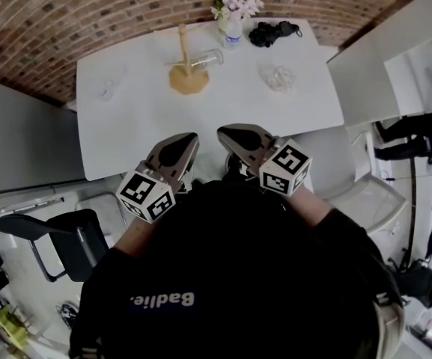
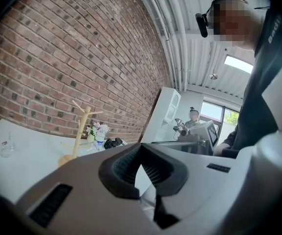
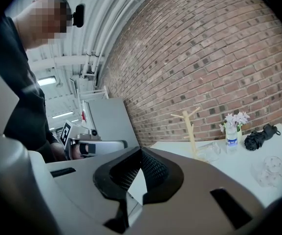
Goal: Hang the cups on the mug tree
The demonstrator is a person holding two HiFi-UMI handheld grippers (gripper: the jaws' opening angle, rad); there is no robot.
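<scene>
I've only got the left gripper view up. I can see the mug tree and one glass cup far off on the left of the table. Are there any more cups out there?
Observer: Yes. The head view shows a second glass cup standing alone, to the right of the mug tree.
Operator: Any others?
Observer: A third cup sits right beside the tree's base and appears to lie on its side.
Operator: Is the right tool carrying anything?
Observer: No. The right gripper view shows the right tool shut, with nothing between its jaws.

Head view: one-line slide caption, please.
Left gripper and right gripper, shut and empty, face the mug tree across the white table.
</scene>
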